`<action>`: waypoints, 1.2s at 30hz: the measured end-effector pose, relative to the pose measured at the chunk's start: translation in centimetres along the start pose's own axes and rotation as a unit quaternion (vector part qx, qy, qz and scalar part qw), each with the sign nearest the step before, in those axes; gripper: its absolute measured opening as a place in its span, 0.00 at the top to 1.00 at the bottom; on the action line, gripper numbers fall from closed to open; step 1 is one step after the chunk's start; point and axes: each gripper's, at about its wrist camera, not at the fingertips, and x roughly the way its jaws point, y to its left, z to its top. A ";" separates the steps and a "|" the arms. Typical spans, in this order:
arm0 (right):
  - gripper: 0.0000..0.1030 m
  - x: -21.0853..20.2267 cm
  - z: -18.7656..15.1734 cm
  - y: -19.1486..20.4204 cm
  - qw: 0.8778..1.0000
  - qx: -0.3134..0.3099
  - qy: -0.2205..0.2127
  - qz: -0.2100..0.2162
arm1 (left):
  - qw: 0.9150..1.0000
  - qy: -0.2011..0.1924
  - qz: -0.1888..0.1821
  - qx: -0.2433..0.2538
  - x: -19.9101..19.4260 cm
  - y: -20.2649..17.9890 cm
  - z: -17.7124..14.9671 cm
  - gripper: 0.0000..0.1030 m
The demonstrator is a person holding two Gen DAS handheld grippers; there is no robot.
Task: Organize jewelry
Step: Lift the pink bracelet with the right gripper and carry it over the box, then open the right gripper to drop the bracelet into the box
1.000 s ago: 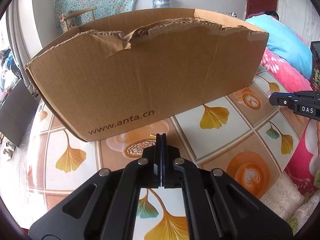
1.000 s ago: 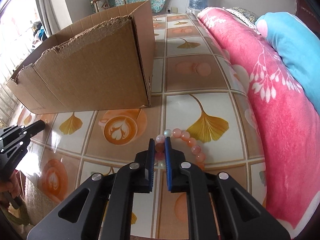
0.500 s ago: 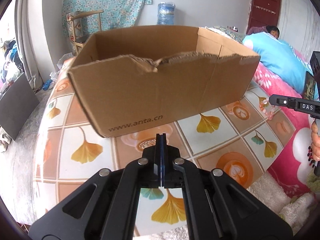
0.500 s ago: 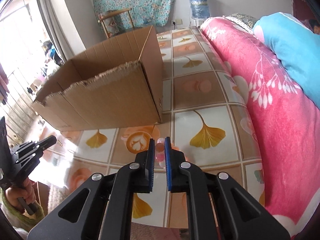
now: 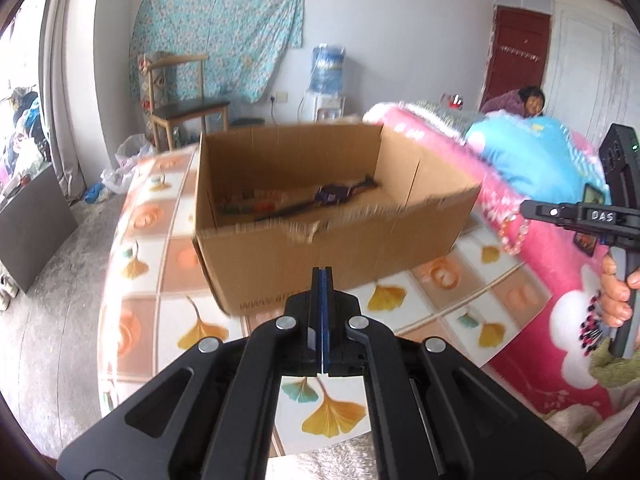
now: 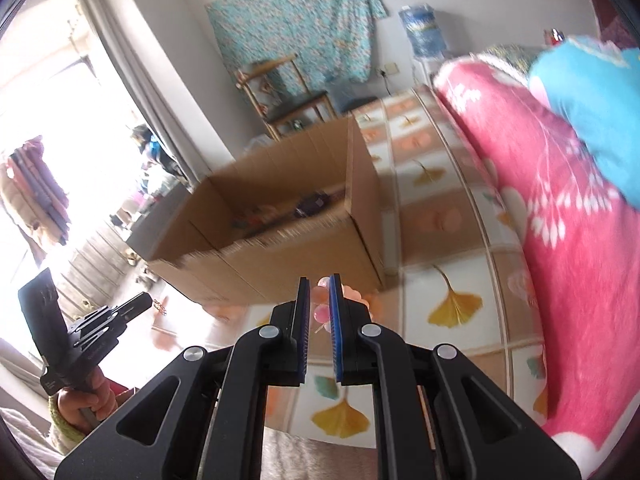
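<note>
An open cardboard box [image 5: 332, 248] stands on the leaf-patterned tablecloth [image 5: 332, 416]; inside lie a dark strap with a purple piece [image 5: 332, 196] and some coloured beads. My left gripper [image 5: 322, 280] hovers in front of the box, above its near wall, jaws shut. In the right wrist view the left gripper [image 6: 138, 303] has a thin chain [image 6: 160, 306] dangling from its tip. My right gripper [image 6: 319, 290] is shut on a pink bead bracelet [image 6: 322, 313], held in the air near the box's right corner [image 6: 360, 248]. The bracelet [image 5: 514, 236] hangs from the right gripper [image 5: 528, 210] in the left wrist view.
A pink floral quilt [image 6: 560, 240] with a blue pillow [image 5: 532, 160] borders the table on the right. A wooden chair [image 5: 184, 108] and a water dispenser [image 5: 328, 76] stand by the far wall. A person [image 5: 528, 100] sits at the back right.
Both grippers have risen, so the box's inside now shows. The bead bracelet has come up off the tablecloth in the right gripper. Both stay shut.
</note>
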 end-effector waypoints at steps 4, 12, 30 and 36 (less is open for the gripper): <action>0.91 -0.8 2.5 2.2 0.999 -0.031 -0.022 0.034 | 0.999 -0.042 -0.009 0.018 -2.3 0.0 3.1 1.00; 0.90 1.2 8.4 5.7 0.991 -0.084 -0.043 0.090 | 0.995 -0.073 -0.020 0.058 -1.5 0.2 9.4 1.00; 0.90 14.2 11.0 1.8 0.990 -0.071 0.086 0.088 | 0.983 0.177 -0.027 0.045 13.9 4.9 8.2 1.00; 0.90 15.1 11.4 1.3 0.989 -0.065 0.108 0.081 | 0.983 0.178 -0.028 0.044 13.9 5.2 7.9 0.89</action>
